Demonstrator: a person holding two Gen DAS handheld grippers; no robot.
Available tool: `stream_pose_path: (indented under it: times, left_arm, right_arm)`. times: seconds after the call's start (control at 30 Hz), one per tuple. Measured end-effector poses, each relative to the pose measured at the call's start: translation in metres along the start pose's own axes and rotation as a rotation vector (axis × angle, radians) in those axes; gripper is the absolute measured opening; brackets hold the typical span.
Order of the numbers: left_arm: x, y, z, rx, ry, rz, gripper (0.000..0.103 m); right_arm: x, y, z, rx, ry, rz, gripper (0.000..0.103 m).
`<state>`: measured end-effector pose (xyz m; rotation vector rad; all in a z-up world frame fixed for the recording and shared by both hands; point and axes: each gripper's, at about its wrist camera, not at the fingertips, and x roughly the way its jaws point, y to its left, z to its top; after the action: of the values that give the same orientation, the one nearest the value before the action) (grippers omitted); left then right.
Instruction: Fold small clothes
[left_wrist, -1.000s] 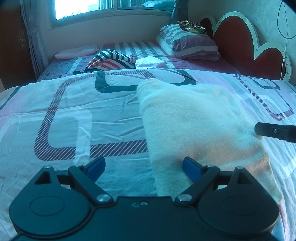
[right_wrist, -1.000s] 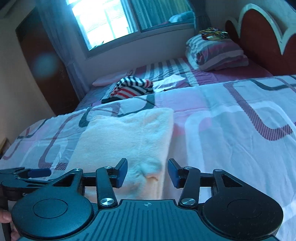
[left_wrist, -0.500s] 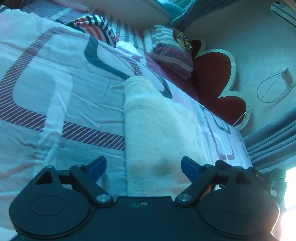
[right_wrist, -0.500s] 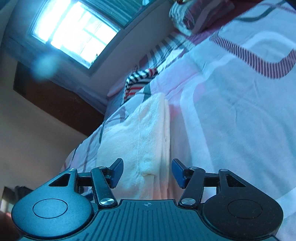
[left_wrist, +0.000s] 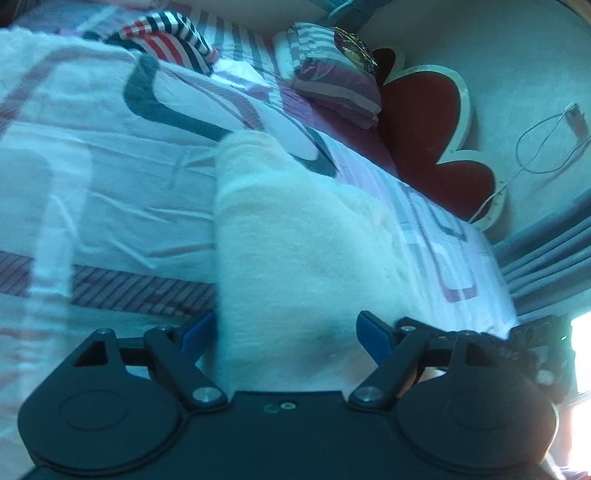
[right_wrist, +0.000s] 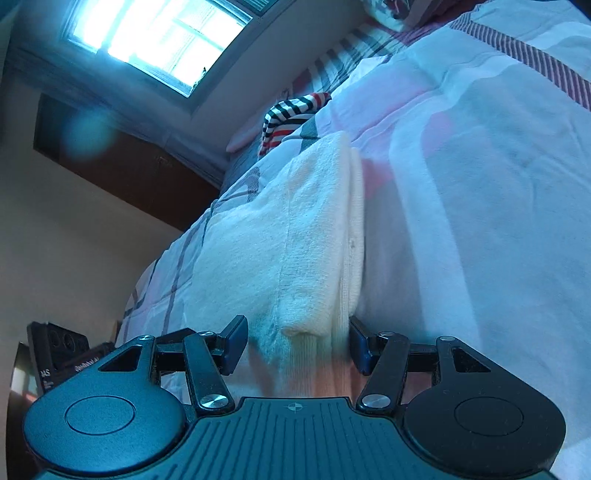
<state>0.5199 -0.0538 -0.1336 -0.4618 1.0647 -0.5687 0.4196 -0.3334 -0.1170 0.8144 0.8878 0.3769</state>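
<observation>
Lying folded: one cream towel (left_wrist: 295, 258), one striped garment (left_wrist: 166, 37) behind.

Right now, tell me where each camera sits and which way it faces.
Left wrist: on the left tongs, rolled, looking along the cream towel toward the red headboard; shows its own blue pads straddling the towel's near end, which have just been closing, and the other tongs at right.
Right wrist: on the right tongs, rolled, facing the window; its pads flank the towel's folded edge.
Shared: the towel, the striped garment, the patterned bedspread.
</observation>
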Motion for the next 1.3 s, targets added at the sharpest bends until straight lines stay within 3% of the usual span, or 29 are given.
stream_pose_path:
  times: [0.17,0.3,0.33,0.37,0.4,0.47,0.6,0.83,1.13,1.3]
  left_arm:
    - [0.008,-0.016,-0.003,0.085,0.001,0.079,0.076]
    - [0.010,-0.029,-0.005,0.135,-0.019,0.172,0.055]
    - [0.010,-0.033,-0.005,0.146,-0.025,0.186,0.053]
    - [0.008,-0.037,-0.005,0.158,-0.032,0.202,0.047]
    - [0.005,-0.042,-0.004,0.171,-0.044,0.213,0.037]
    - [-0.003,-0.048,-0.004,0.191,-0.062,0.214,0.029]
    - [-0.015,-0.055,-0.006,0.234,-0.067,0.230,0.028]
    - [-0.074,-0.045,-0.016,0.292,-0.117,0.256,0.028]
    - [-0.169,0.034,-0.031,0.251,-0.119,0.344,0.028]
    - [-0.210,0.082,-0.043,0.180,-0.099,0.317,0.028]
  right_arm:
    - [-0.002,0.007,-0.002,-0.058,-0.010,-0.043,0.057]
    - [0.010,0.026,-0.004,-0.146,-0.008,-0.130,0.056]
    - [0.013,0.034,-0.007,-0.199,-0.009,-0.170,0.043]
    - [0.015,0.041,-0.010,-0.235,-0.015,-0.189,0.036]
    - [0.017,0.048,-0.013,-0.265,-0.025,-0.205,0.033]
    - [0.019,0.064,-0.020,-0.328,-0.047,-0.257,0.030]
    - [0.017,0.094,-0.036,-0.411,-0.076,-0.297,0.029]
    - [0.031,0.149,-0.065,-0.447,-0.077,-0.256,0.029]
    - [0.106,0.231,-0.136,-0.474,-0.006,-0.160,0.029]
    - [0.138,0.255,-0.174,-0.461,0.041,-0.119,0.029]
